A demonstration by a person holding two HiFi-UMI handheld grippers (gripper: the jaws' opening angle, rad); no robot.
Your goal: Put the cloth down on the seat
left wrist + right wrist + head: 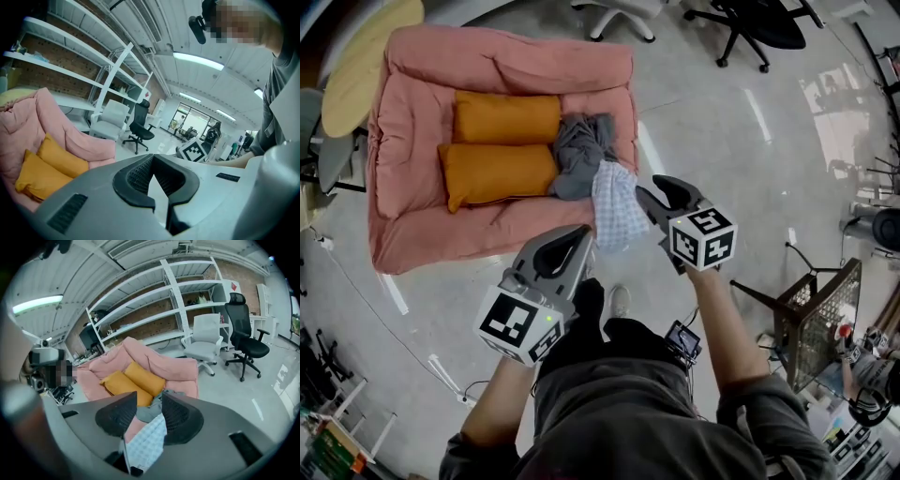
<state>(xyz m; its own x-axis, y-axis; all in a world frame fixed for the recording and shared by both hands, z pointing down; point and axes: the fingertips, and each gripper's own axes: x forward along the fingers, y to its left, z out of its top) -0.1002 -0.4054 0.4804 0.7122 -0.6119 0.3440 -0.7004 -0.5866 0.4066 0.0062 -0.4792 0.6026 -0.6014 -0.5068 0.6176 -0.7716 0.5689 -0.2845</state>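
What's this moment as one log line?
left claw: shut, empty | right claw: open, checkered cloth between jaws | pink sofa: gray cloth lying on it

Both arms reach out front: left gripper [579,236] jaws together, empty; right gripper [649,198] jaws spread apart.

Bright ceiling strip lights [197,58]; floor [750,112] glare; fisheye edges dark.

Blue-wht checked cloth [616,204], hanging loose, front rt corner of pink seat [405,225]
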